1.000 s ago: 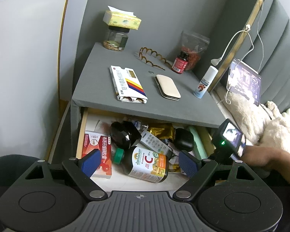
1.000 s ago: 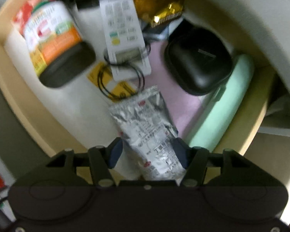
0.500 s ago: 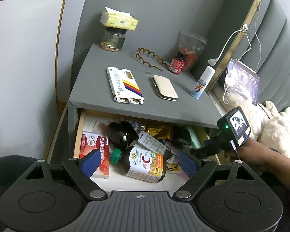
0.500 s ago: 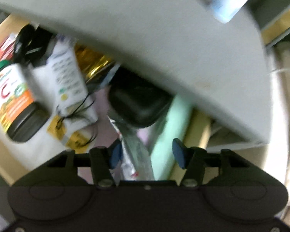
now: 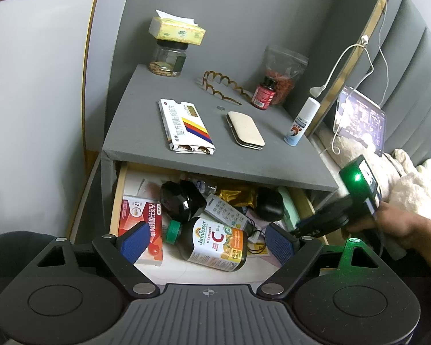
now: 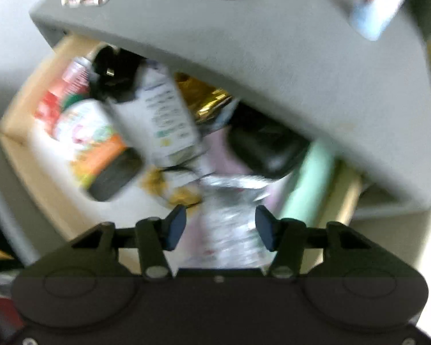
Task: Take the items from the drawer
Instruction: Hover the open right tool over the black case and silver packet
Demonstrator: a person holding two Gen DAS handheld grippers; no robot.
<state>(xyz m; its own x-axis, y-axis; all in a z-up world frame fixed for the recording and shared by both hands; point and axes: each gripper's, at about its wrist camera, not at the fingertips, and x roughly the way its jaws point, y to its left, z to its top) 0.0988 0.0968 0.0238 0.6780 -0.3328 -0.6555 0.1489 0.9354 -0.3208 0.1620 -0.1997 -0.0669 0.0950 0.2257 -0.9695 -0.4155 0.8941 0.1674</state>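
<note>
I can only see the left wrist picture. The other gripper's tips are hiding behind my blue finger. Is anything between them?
Observer: Yes. A silver pouch lies between the right gripper's fingers, and its jaws are closing.
Child: Is it squeezing the pouch?
Observer: The pad on the picture's left has a gap beside the pouch. The other side is too blurry to tell.
Child: What's next to the pouch?
Observer: A yellow tag lies just left of its far end, and the black case is beyond it.
</note>
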